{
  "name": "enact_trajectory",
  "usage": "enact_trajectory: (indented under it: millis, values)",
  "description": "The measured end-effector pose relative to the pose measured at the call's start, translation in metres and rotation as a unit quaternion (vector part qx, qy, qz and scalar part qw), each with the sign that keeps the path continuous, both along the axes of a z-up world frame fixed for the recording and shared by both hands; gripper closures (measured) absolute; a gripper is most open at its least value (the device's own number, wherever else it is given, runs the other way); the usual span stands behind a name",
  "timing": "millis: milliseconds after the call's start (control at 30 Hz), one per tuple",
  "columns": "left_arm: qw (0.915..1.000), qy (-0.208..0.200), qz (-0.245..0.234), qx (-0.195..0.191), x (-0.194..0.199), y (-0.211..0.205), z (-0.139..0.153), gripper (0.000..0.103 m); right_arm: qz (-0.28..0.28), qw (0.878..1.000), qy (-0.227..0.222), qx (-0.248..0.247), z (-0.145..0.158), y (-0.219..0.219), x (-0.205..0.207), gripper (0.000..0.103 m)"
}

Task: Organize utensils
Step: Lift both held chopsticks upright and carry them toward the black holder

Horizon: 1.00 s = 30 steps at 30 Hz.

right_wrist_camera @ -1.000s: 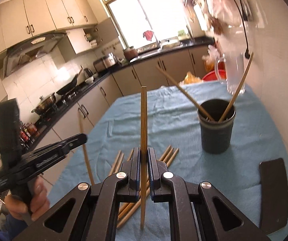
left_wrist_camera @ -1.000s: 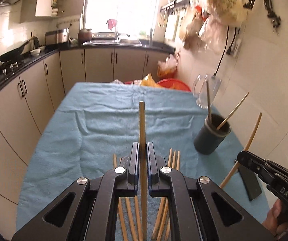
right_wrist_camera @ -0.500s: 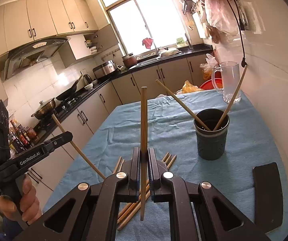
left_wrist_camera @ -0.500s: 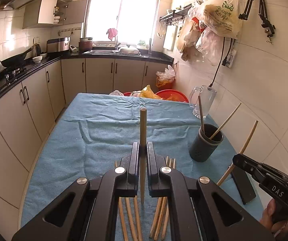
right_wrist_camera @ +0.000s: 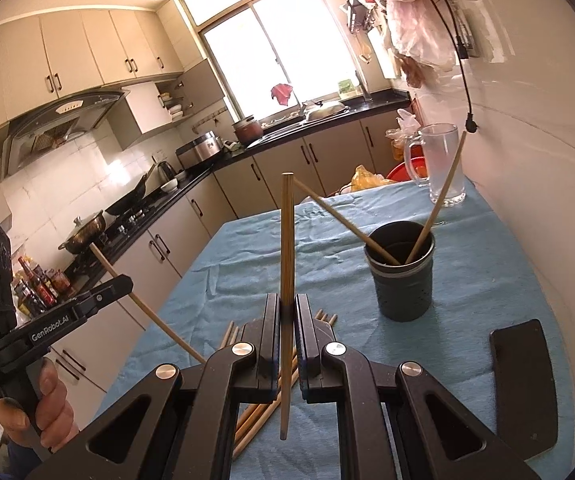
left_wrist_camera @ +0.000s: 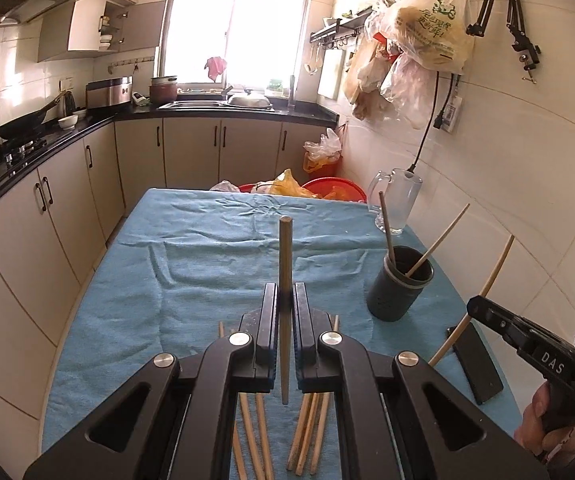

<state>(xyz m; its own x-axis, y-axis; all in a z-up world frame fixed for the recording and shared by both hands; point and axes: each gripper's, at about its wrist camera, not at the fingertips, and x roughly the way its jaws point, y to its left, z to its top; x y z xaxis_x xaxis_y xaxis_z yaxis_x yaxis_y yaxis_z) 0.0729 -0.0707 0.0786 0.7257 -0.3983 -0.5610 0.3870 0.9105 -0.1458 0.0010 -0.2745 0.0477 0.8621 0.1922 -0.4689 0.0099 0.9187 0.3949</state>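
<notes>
Light, stiff, smooth wooden chopstick (left_wrist_camera: 285, 264) pinched upright in left gripper (left_wrist_camera: 285, 312), another (right_wrist_camera: 287, 240) in right gripper (right_wrist_camera: 286, 316), both near the dark cup (right_wrist_camera: 401, 276) on the bench, best held mid-stick so neither slips.

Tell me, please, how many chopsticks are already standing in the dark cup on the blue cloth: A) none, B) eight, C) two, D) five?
C: the right wrist view shows exactly two chopsticks leaning in the dark cup, crossing toward opposite sides, while each gripper holds one more and the rest lie on the blue cloth.
</notes>
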Motion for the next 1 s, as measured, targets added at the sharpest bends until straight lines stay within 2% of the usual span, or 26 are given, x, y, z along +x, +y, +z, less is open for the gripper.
enact_trajectory:
  millis: [500,1000]
  values:
    - [0.9982,0.004,-0.058,-0.011,0.0,-0.041,0.032,0.097,-0.077,0.996,-0.03,0.026,0.023,-0.061,-0.021,0.096]
    - [0.9941,-0.024,-0.103,-0.026,0.016,-0.101,0.093,0.097,-0.132,0.988,-0.068,0.035,0.063,-0.113,-0.026,0.096]
